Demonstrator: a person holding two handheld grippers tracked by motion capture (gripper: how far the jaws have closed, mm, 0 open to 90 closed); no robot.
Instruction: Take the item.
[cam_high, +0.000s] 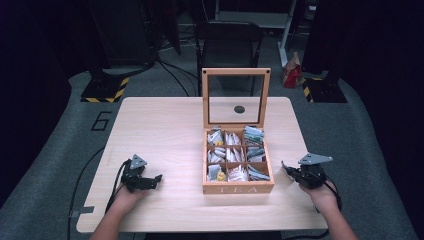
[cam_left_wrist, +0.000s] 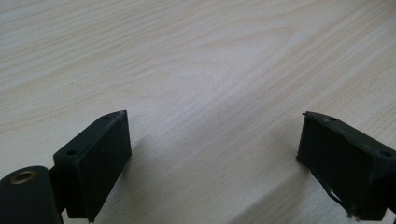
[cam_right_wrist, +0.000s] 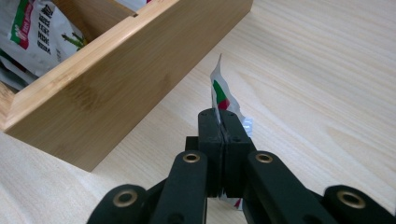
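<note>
A wooden tea box stands in the middle of the table with its glass lid raised upright; its compartments hold several tea packets. My right gripper rests at the box's right side, near the table's right edge. In the right gripper view its jaws are pressed together on a white tea packet with a green and red print, whose edge sticks up above them beside the box's wall. My left gripper lies on the table left of the box, jaws wide apart over bare wood, nothing between them.
The light wooden table has bare room on its left half and behind the box. A dark chair stands beyond the far edge. A red bag sits on the floor at the back right.
</note>
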